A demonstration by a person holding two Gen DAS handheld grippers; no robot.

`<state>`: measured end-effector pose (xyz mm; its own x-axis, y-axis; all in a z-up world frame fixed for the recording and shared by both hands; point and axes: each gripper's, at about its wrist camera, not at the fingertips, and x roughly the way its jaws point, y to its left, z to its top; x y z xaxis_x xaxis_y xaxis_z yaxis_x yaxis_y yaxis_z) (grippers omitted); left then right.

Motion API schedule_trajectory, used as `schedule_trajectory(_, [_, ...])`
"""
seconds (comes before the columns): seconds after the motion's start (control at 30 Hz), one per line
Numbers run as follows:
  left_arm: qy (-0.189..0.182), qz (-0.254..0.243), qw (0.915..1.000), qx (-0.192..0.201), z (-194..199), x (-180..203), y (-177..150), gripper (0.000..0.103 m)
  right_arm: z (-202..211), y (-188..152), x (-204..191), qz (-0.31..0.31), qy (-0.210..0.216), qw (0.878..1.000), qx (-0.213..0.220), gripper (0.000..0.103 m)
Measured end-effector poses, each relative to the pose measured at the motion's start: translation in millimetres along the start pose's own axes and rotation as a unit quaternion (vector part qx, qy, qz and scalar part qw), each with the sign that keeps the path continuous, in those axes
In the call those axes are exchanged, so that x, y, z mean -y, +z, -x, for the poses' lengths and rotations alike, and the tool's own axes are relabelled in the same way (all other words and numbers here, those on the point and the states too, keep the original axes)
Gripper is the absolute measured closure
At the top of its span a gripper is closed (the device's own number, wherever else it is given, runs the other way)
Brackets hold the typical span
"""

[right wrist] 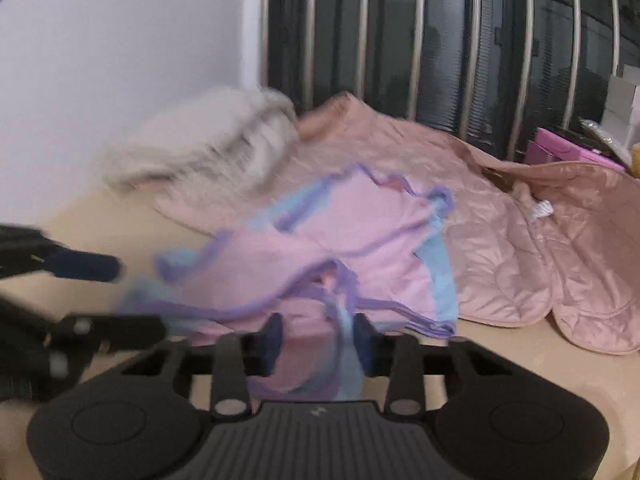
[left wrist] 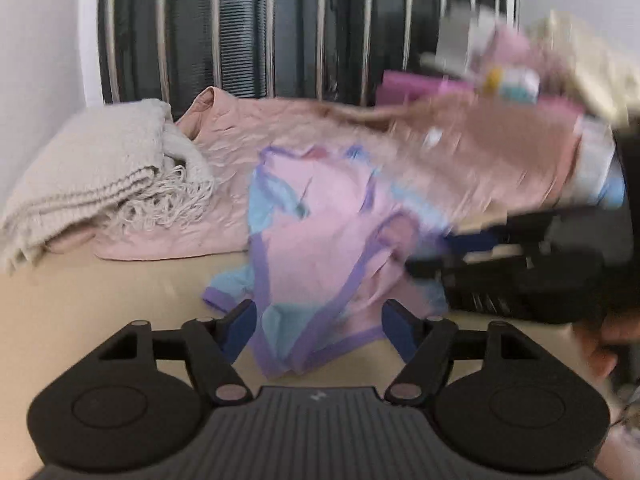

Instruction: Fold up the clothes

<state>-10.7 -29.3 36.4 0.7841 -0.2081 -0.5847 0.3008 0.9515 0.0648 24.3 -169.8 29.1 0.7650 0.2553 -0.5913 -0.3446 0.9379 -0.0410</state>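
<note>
One pink-and-blue garment [left wrist: 320, 232], one quilted pink jacket [left wrist: 240, 152], one folded cream blanket [left wrist: 92, 168], two grippers.

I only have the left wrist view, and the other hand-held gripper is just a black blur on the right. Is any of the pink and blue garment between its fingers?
Observer: Yes. In the right wrist view a bunch of the pink and blue garment sits between the fingers of the right hand-held gripper. I cannot tell whether they pinch it.
Operator: And what is behind that blur on my side?
Observer: The garment's light blue side band lies over the edge of the pink quilted jacket.
</note>
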Motion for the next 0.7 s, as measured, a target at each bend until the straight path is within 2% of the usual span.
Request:
schedule_trajectory(0.03, [0.006, -0.010, 0.9999, -0.002, -5, 2, -2, 0.037, -5, -2, -1, -0.003, -0.010, 1.000, -0.007, 0.100])
schedule_trajectory(0.1, [0.011, -0.013, 0.9998, -0.009, -10, 4, -5, 0.047, -1, -7, 5, -0.033, -0.002, 0.999, -0.007, 0.101])
schedule_trajectory(0.17, [0.031, -0.015, 0.9993, -0.014, -12, 4, -10, 0.072, 18, -14, 12, -0.043, 0.001, 0.999, 0.011, 0.101])
schedule_trajectory(0.2, [0.043, -0.018, 0.9988, -0.013, -11, 3, -13, 0.075, 33, -16, 12, -0.043, -0.004, 0.999, 0.027, 0.101])
schedule_trajectory(0.33, [0.077, -0.021, 0.9967, 0.010, 2, 2, -23, 0.076, 94, -22, 13, -0.042, -0.008, 0.996, 0.078, 0.102])
schedule_trajectory(0.4, [0.093, -0.031, 0.9947, 0.032, 14, 9, -27, 0.073, 110, -26, 10, -0.041, -0.005, 0.995, 0.085, 0.102])
schedule_trajectory(0.47, [0.114, -0.072, 0.9898, 0.047, 21, 29, -34, 0.059, 120, -30, 8, -0.041, 0.002, 0.995, 0.086, 0.101])
schedule_trajectory(0.53, [0.107, -0.117, 0.9861, 0.051, 24, 46, -43, 0.051, 125, -32, 5, -0.038, 0.003, 0.996, 0.086, 0.101])
schedule_trajectory(0.57, [0.095, -0.122, 0.9870, 0.043, 22, 49, -47, 0.050, 127, -34, 3, -0.035, 0.001, 0.996, 0.085, 0.101])
schedule_trajectory(0.63, [0.080, -0.116, 0.9897, 0.024, 19, 52, -54, 0.054, 132, -37, 2, -0.031, -0.005, 0.996, 0.085, 0.101])
schedule_trajectory(0.7, [0.086, -0.106, 0.9904, 0.020, 17, 51, -57, 0.082, 134, -41, 2, -0.030, -0.008, 0.997, 0.077, 0.101])
